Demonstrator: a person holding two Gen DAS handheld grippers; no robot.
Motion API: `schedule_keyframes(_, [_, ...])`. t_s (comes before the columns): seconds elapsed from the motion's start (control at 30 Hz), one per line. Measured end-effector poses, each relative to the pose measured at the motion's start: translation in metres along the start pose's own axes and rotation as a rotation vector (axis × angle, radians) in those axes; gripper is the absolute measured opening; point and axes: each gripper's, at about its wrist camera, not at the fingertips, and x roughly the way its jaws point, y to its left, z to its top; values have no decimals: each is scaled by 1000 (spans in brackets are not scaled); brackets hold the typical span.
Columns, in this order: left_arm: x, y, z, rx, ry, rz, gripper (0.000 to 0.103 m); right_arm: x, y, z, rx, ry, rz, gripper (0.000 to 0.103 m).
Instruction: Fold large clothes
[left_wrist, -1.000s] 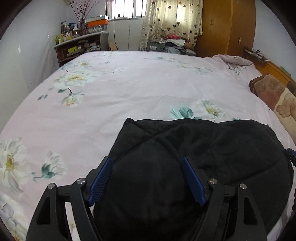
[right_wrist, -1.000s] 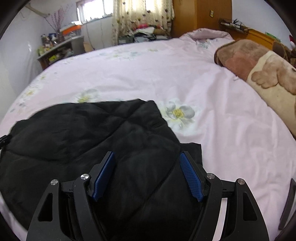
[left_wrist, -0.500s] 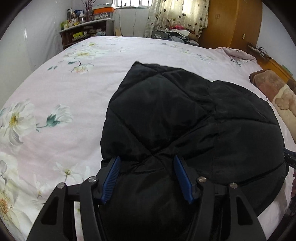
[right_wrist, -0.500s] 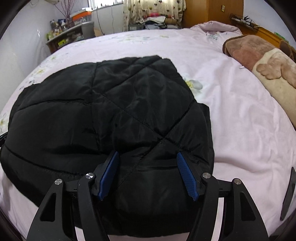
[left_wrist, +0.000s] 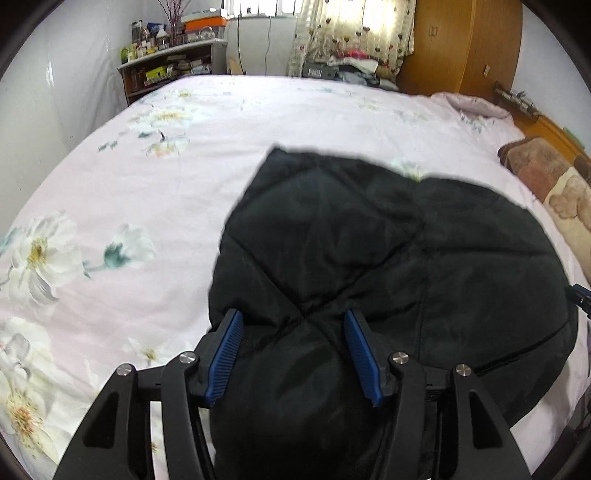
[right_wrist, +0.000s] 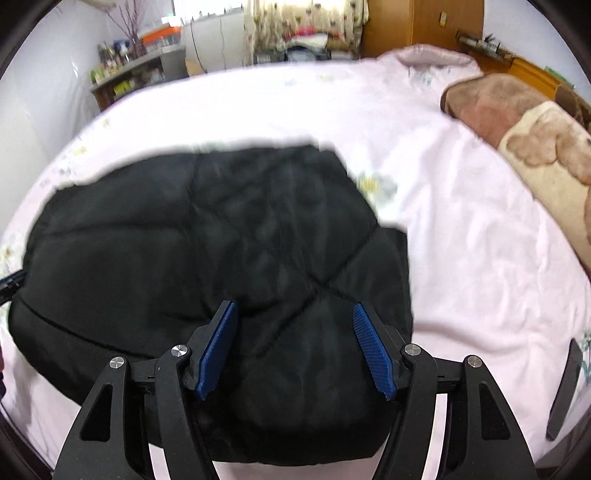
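One black quilted jacket (left_wrist: 388, 258) lies folded on the pink flowered bed (left_wrist: 147, 203), its long axis running sideways between the two tools and its near edge bulging up between the jaws of each. The left tool (left_wrist: 293, 354) has just been closing and the right tool (right_wrist: 295, 350) also narrowed a little, but whether the blue pads already press the cloth cannot be told. Both tools stand about equally near, one at each end.

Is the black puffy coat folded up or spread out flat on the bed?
Folded, at least partly. The black puffy coat lies as a thick bundle with doubled layers at its near edge on the pink bedspread. No sleeves show.
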Motion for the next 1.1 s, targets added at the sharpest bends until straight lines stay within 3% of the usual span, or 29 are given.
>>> schedule_keyframes(0.13, [2, 3, 23, 5, -42, 17, 58, -3, 1, 23, 2, -46, 0, 65])
schedule_keyframes(0.2, [17, 6, 33, -13, -24, 1, 57, 15, -2, 32, 19, -21, 0, 63])
schedule_keyframes(0.27, [35, 9, 36, -28, 7, -5, 57, 33, -5, 33, 42, 18, -1, 53])
schedule_keyframes(0.5, [48, 4, 37, 3, 22, -18, 57, 63, -17, 32, 67, 88, -26, 53])
schedule_keyframes(0.67, [30, 10, 61, 36, -38, -36, 55, 31, -13, 53, 63, -3, 11, 48])
schedule_keyframes(0.73, [37, 10, 75, 41, -50, -19, 55, 34, -7, 66, 53, -13, 20, 48])
schedule_keyframes(0.8, [59, 10, 87, 24, -12, -41, 54, 46, -2, 80, 39, -8, 26, 47])
schedule_keyframes(0.93, [99, 10, 88, 36, 76, -30, 54, 89, -2, 91, 18, 82, -16, 35])
schedule_keyframes(1.1, [113, 13, 82, 7, 84, -61, 55, 119, -14, 86, 32, 167, 15, 35])
